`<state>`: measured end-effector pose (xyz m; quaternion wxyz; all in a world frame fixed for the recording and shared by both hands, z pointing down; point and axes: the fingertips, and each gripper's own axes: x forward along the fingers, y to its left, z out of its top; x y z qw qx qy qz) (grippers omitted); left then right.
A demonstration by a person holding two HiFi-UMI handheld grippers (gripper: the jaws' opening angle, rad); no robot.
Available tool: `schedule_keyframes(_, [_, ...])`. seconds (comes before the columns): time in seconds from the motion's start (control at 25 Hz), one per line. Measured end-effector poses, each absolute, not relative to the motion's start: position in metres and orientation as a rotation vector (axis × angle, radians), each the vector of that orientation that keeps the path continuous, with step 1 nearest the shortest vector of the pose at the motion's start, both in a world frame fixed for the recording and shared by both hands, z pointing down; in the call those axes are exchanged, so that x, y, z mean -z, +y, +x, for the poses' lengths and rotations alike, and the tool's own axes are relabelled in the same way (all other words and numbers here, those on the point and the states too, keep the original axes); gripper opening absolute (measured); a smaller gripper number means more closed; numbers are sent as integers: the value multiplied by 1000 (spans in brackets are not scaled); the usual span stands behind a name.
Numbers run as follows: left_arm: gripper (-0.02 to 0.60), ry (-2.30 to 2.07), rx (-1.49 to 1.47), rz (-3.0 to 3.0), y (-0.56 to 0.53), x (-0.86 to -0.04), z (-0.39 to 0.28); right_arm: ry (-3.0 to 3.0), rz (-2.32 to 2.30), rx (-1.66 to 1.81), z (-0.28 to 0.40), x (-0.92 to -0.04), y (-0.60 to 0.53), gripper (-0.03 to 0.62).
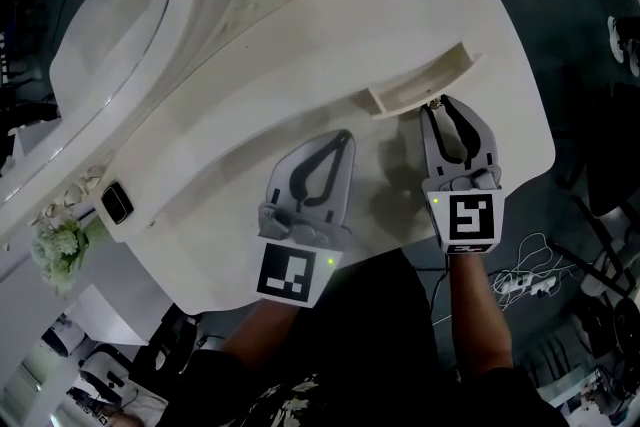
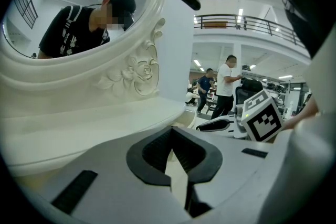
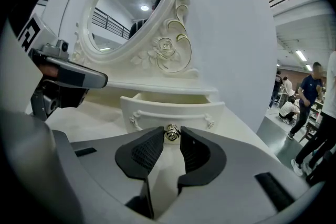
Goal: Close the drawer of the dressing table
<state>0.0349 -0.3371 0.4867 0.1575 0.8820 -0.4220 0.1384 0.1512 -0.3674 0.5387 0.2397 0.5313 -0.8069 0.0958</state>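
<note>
While the left gripper (image 1: pixel 346 137) sits over open tabletop (image 1: pixel 215 215), jaws pinched together on nothing, the right gripper (image 1: pixel 440 105) points slightly down at the open drawer (image 1: pixel 420 83) near the tabletop's right edge. Its own view shows the jaws narrowed onto the knob (image 3: pixel 171 134).

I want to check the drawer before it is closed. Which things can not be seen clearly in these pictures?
- Drawer inside: the right gripper view shows only its front panel, and in the head view it is small and dim.
- Black box: head view, too small to name.
- Mirror top: cut off by the upper edge in the head view.
</note>
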Motion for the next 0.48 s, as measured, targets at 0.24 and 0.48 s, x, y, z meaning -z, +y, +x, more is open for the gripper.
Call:
schedule_keyframes(0.24, [2,-1207,-402,2515,-338,-488,35,-2229,1445,-261,144,-538,-376,89])
schedule_keyframes(0.48, [2,-1220,-401,2500,-340,-490,32,-2248,1433,-260,137,-539,-388,91])
